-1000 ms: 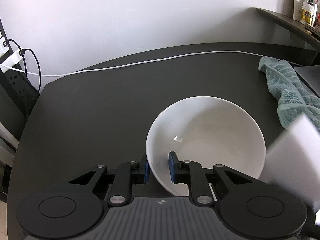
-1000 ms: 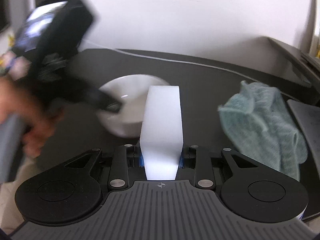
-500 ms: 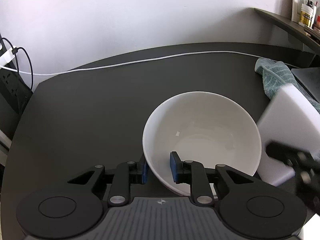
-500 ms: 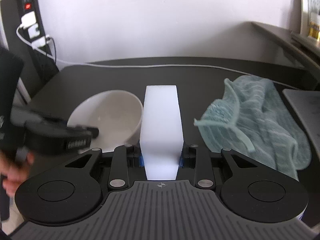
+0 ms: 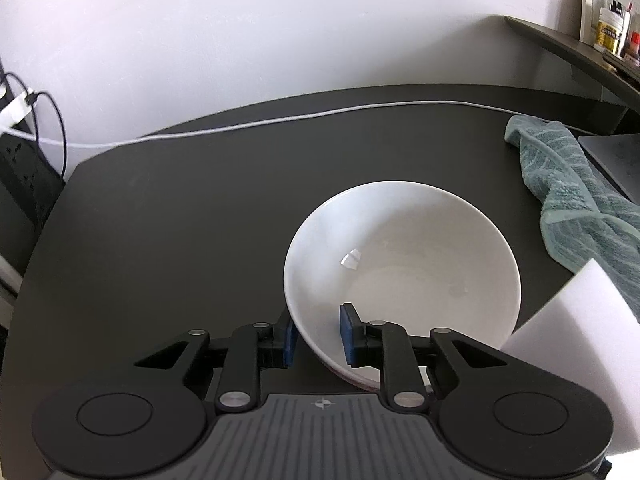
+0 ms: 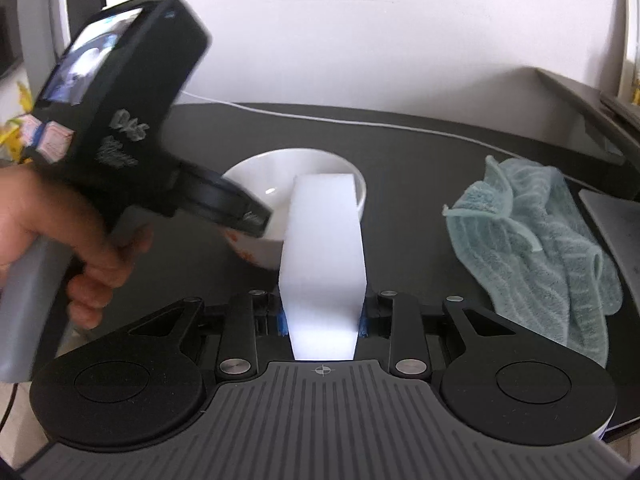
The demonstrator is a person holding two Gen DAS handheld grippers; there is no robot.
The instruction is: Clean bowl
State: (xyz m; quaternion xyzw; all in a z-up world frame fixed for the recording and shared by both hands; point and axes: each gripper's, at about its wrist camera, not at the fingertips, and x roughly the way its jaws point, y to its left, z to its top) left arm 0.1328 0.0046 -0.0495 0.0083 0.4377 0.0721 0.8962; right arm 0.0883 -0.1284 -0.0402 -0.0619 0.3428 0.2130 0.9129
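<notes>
Left tongs (image 5: 316, 334) closed onto near rim of the round white ceramic bowl (image 5: 404, 264): one blue pad outside the wall, the other inside, rim pinched between them. Bowl tilted, its open side facing away from the left camera, lifted edge toward the tongs; whether its base touches the dark matte table (image 5: 180, 216) cannot be told. Bowl interior looks mostly plain, one small bright glint on the inner wall and a faint smudge near the bottom.

Right tongs (image 6: 322, 322) clamped on a white rectangular foam sponge block (image 6: 324, 248), held by its near end, block sticking straight forward. Far end of the block sits at the bowl's (image 6: 304, 168) right rim in the right wrist view; contact with the inner wall cannot be confirmed. In the left wrist view the same block (image 5: 576, 344) shows at lower right, just beside the bowl's rim.

Person's hand (image 6: 60, 240) grips the grey handle of the left tongs' black housing, seen at left of the right wrist view, slightly blurred.

Crumpled teal striped terry cloth (image 6: 540, 240) lies on the table to the right of the bowl, apart from it. Thin white cable (image 5: 280, 120) runs across the table's far side along the white wall. Black power strip (image 5: 24, 168) with plugs at far left edge.
</notes>
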